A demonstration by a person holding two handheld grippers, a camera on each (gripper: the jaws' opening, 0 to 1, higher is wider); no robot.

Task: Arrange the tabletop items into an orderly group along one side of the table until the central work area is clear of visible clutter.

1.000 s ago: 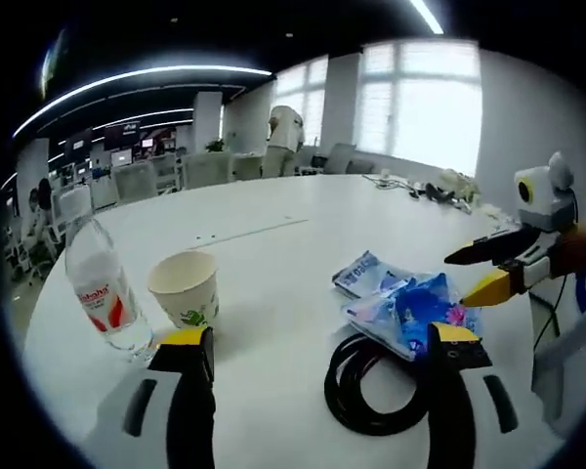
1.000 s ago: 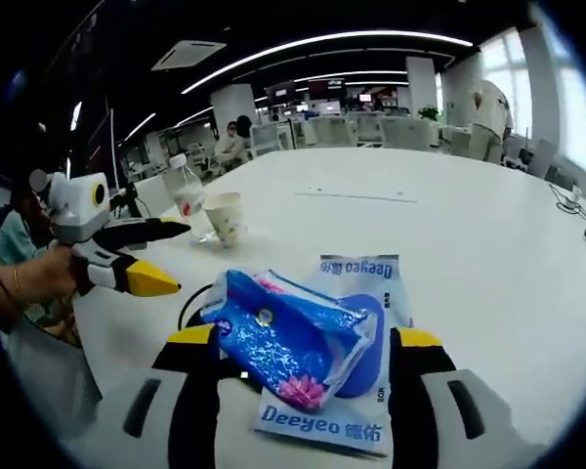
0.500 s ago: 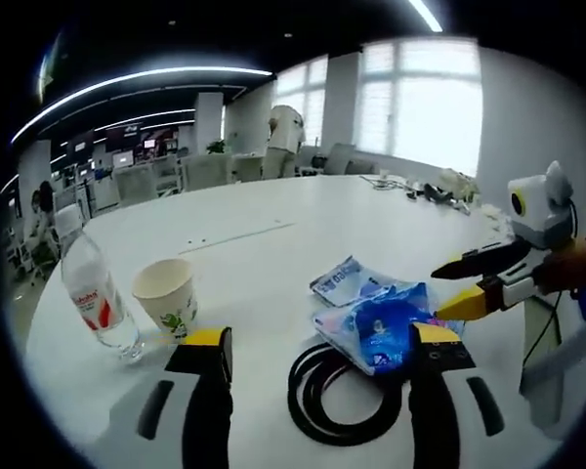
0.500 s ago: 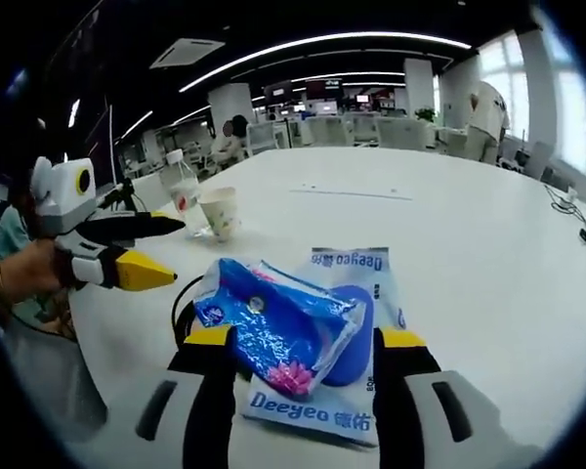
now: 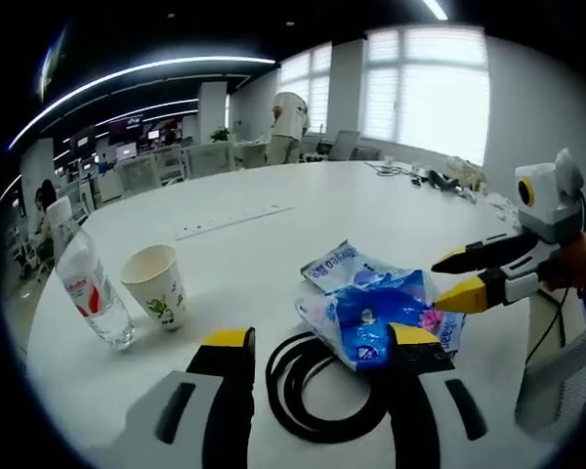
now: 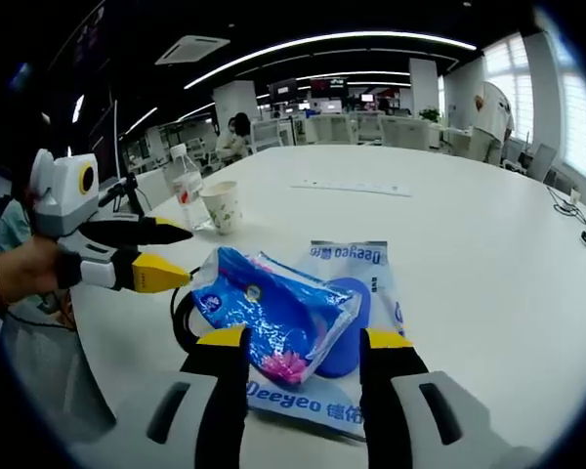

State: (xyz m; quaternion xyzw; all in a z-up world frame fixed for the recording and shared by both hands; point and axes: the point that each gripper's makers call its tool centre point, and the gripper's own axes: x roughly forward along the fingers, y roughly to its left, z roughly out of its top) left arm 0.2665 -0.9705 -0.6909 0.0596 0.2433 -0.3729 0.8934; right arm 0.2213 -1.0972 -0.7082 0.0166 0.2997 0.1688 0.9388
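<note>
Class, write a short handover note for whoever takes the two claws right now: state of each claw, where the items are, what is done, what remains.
Left claw: open, empty, low over the black cable.
Right claw: open, empty, jaws either side of the blue bag.
Items: the blue bag lies on the Deeyeo pack, partly over the cable coil. The cup and bottle stand together near the table edge.
Done: nothing gripped yet; items sit in two loose clusters.
Left: pick up bag, pack and cable, line them up beside cup and bottle.

Both views sit low and close over the white table (image 5: pixel 273 244). They face each other across the blue packet (image 5: pixel 376 315), which both share
</note>
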